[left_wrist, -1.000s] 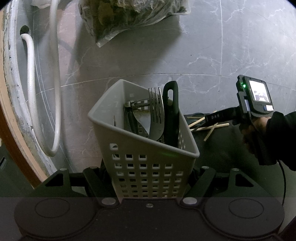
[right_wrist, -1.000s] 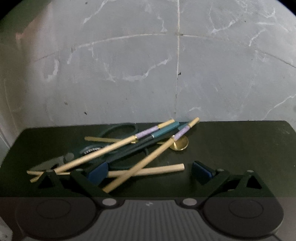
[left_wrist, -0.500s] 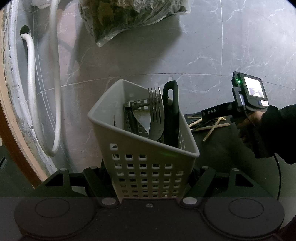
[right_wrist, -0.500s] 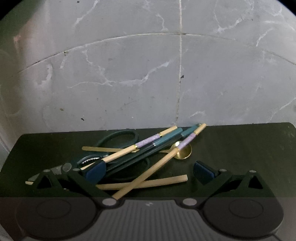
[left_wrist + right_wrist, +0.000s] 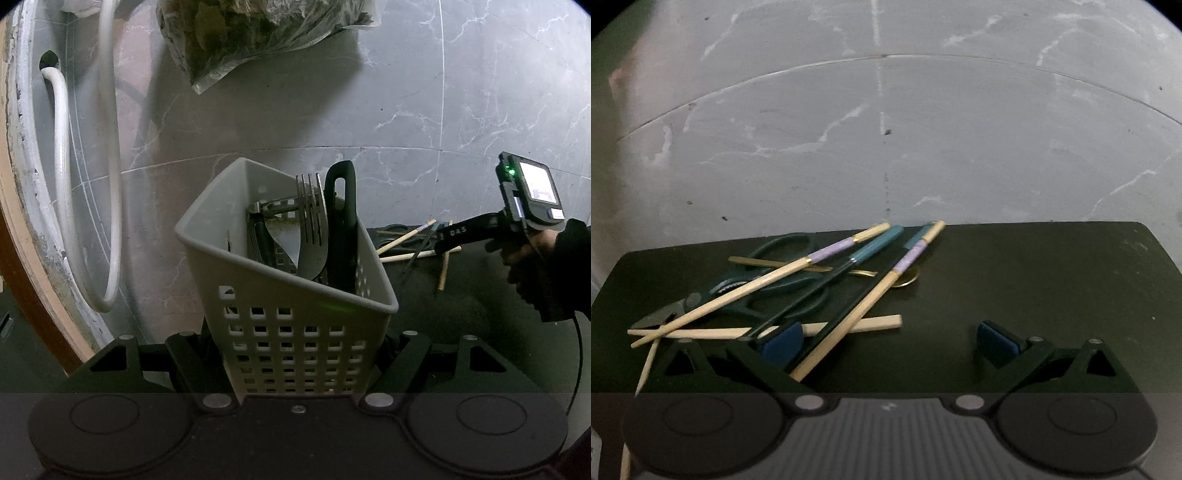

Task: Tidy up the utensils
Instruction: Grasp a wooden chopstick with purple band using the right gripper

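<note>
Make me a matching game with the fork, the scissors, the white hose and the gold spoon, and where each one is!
Things:
1. fork
2. scissors
3. white hose
4. gold spoon

Places:
A. hanging in a loop by the wall
B. standing prongs up in the grey basket
C. on the dark mat, under the chopsticks, handles toward the wall
D. on the dark mat, bowl peeking out beside a chopstick

Pairs: 1-B, 2-C, 3-A, 4-D
</note>
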Tool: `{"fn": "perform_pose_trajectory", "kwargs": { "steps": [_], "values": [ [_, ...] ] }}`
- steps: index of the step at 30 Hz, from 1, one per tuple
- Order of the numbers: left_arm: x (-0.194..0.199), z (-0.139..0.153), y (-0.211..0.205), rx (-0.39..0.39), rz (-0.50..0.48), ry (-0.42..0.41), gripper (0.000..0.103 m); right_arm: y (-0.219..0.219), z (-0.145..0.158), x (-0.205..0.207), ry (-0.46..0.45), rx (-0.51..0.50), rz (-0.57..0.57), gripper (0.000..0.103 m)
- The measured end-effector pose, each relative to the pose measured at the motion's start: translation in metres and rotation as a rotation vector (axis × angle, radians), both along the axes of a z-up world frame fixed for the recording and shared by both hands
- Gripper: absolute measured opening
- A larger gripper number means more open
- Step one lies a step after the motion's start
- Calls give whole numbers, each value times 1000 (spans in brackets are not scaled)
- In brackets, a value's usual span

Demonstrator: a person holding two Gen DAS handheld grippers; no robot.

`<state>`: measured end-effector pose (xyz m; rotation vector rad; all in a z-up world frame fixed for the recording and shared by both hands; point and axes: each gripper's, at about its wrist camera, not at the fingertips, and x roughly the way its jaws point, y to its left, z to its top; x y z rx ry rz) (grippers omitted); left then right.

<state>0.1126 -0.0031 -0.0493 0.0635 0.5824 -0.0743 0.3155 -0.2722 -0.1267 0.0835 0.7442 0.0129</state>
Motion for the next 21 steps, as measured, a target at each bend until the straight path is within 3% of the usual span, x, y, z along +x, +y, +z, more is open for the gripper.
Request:
{"fn": "perform_pose_trajectory", "kwargs": {
  "steps": [7, 13, 21],
  "values": [
    [0, 0, 0, 1, 1, 1, 76, 2, 4, 24, 13, 22, 2, 100],
    [0, 0, 0, 1, 5, 2, 76, -3, 9, 46, 52, 38, -41, 64],
    [1, 0, -1, 2, 5, 1, 76, -10, 13, 50, 70, 47, -5, 45]
  ]
}}
